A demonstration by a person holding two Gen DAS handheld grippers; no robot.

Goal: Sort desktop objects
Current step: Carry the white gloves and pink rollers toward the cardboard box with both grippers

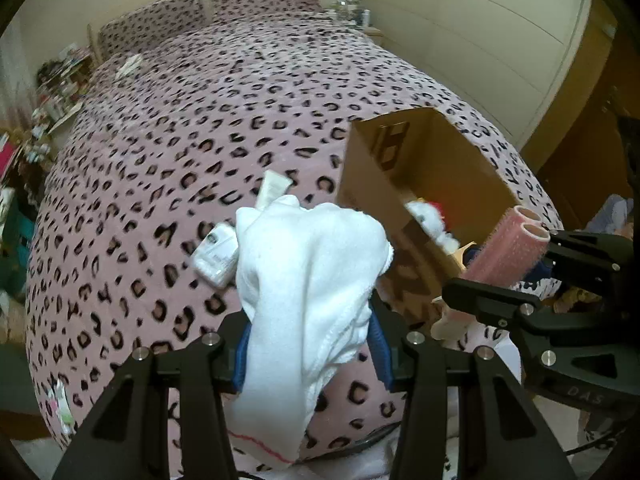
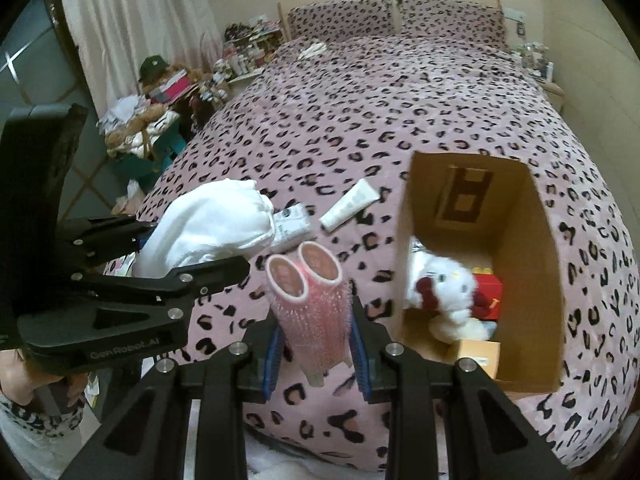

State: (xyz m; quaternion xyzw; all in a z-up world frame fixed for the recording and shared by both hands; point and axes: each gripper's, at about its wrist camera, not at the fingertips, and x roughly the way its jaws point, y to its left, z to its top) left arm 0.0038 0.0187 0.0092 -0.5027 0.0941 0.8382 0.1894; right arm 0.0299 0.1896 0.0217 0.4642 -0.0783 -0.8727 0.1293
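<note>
Where tube [image 2: 349, 205] lies, box [image 2: 520, 248] beside.

dim warm light, fisheye warping, slight motion blur.

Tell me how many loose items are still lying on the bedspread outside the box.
2: a white tube lying left of the cardboard box, and a small white pack beside it, partly behind the held white cloth. More may be hidden behind the cloth.
</note>
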